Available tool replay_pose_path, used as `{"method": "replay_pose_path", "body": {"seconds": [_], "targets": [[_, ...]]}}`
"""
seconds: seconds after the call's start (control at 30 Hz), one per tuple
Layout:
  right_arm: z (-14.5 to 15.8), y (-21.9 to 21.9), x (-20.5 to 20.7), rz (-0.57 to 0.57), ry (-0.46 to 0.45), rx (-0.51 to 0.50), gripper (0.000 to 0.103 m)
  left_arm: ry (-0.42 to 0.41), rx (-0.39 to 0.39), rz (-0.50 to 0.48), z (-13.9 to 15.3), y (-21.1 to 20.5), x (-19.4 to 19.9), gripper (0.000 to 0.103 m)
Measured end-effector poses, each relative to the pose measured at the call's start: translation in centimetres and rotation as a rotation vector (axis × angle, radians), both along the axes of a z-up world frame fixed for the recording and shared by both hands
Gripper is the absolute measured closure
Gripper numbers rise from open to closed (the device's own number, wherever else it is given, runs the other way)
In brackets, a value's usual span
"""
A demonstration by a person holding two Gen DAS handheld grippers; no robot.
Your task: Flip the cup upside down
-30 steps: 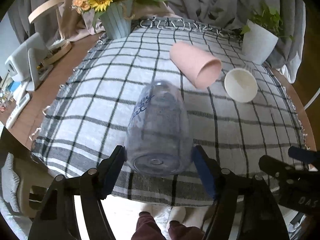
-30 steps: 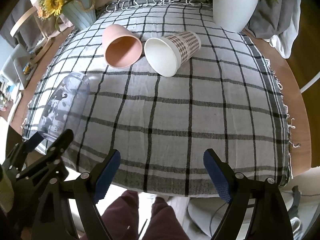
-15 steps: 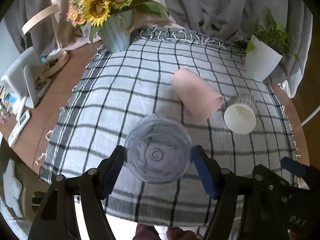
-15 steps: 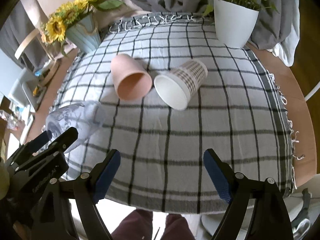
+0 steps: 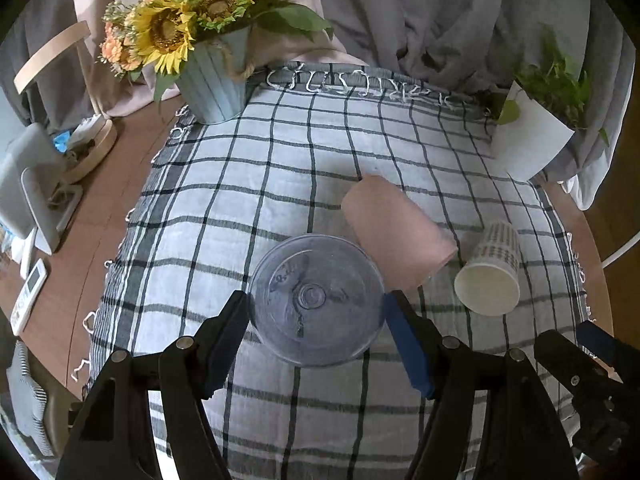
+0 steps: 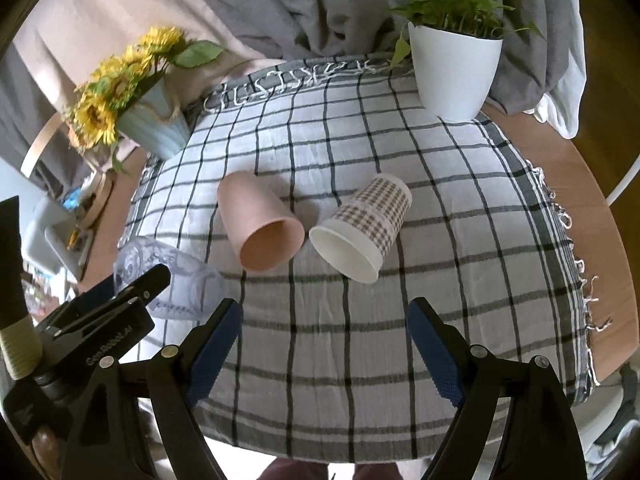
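Note:
My left gripper [image 5: 316, 312] is shut on a clear plastic cup [image 5: 316, 300] with blue print, held by its base end above the checked cloth; its bottom faces the camera. The same cup [image 6: 168, 280] shows at the left of the right wrist view, tilted, mouth toward the cloth. A pink cup [image 5: 396, 232] lies on its side just behind it, also in the right wrist view [image 6: 260, 224]. A checked paper cup [image 5: 490, 272] lies on its side to the right, also in the right wrist view [image 6: 364, 232]. My right gripper [image 6: 324, 340] is open and empty over the cloth's near part.
A sunflower pot [image 5: 212, 80] stands at the back left and a white plant pot [image 6: 452, 68] at the back right. The checked cloth [image 5: 240, 200] covers a round wooden table [image 6: 592, 200]. Clutter sits off the table's left side.
My left gripper has lifted the clear cup off the cloth and turned it, so its base now faces the camera. The right gripper has risen and pulled back, still open.

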State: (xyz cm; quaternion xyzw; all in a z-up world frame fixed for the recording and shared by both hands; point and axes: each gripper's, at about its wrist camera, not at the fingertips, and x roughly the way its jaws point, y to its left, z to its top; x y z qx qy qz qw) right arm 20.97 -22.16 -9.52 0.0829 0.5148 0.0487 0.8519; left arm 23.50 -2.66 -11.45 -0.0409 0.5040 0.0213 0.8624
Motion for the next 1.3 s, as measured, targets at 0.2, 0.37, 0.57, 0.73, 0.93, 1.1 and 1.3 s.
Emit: {"method": "replay_pose_path", "body": {"seconds": [0.2,0.37,0.57,0.73,0.93,1.1,1.3], "targets": [[0.5,0.1,0.2,0.001,-0.023,0.000,0.018,-0.002,0.003,0.014,0.0,0.0,0.5,0.020],[1.3,-0.4,-0.2,0.003,-0.049,0.004,0.017,-0.077,0.022,0.035,1.0,0.2,-0.4,0.008],[3.4,-1.2,-2.5,-0.017,-0.158,-0.018,0.012,-0.157,0.048,0.087,3.4,0.5,-4.1,0.000],[5.8,-0.7,-5.6,0.004,-0.268,-0.062,0.008,-0.194,0.060,0.106,5.3,1.1,-8.2,0.000],[7.3,0.6,-9.9,0.014,-0.327,-0.061,0.008,-0.220,0.040,0.086,6.9,2.2,-12.4,0.000],[8.2,2.2,-13.3,0.031,-0.333,-0.048,0.007,-0.246,0.038,0.044,8.6,3.5,-15.9,0.000],[9.2,4.1,-17.7,-0.039,-0.387,-0.074,0.007,-0.286,0.055,0.013,9.8,5.3,-19.4,0.000]]}}
